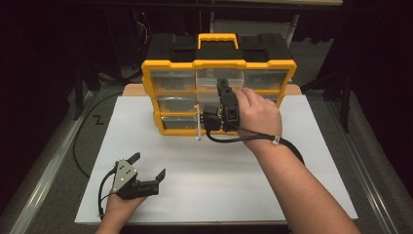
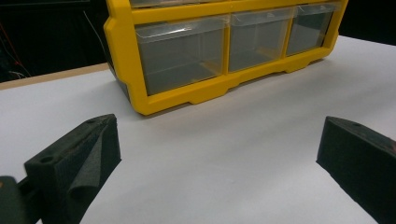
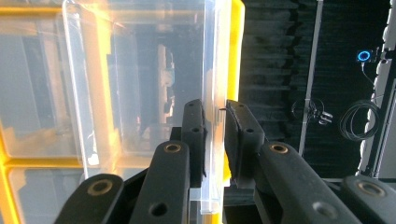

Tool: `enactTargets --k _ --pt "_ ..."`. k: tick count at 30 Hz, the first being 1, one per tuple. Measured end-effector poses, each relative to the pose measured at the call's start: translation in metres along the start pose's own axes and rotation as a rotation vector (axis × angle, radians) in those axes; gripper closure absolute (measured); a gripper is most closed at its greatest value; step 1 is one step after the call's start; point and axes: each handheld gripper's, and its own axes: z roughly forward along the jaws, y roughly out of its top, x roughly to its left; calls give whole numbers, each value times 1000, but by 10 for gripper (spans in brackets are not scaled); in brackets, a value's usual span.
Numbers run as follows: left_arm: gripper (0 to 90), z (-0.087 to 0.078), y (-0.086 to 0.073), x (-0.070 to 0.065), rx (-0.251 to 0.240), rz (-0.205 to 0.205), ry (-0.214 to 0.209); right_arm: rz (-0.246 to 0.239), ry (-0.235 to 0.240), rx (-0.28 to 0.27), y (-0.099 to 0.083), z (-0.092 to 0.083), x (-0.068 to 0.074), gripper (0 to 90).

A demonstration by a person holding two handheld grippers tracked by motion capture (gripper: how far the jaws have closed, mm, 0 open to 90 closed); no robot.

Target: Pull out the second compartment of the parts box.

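Clearly the yellow organizer could tip or skid on the white table — right gripper is clamped on a clear drawer's front wall, while left gripper gapes wide, holding nothing — a skewed pull would jam it.

In the high view, the right hand and the right claw cover the middle drawers of the yellow organizer. What the drawers hold is too dim to tell. In the right claw view, the clear drawer held at its front lip is cut off by the top edge. In the left claw view, the organizer's upper rows run off the top, and the left claw is cut off at the bottom.
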Motion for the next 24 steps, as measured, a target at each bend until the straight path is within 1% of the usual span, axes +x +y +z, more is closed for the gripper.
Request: enactTargets --k 7,9,10,19,20,24 --pt "4 0 0 0 -5 -2 1 7 -6 -14 0 -16 3 807" --pt "4 0 0 0 -5 -2 0 6 -10 -20 -1 -17 3 807" --pt "4 -1 0 0 -5 -2 -1 6 -15 -24 -1 -21 4 807" --pt "3 0 0 1 -5 -3 -2 13 -25 -34 0 -31 6 807" --pt "3 0 0 1 -4 -3 -3 14 -32 -44 -1 -34 7 807" --pt "4 0 0 0 -5 -2 -4 20 -39 -51 -1 -38 8 807"
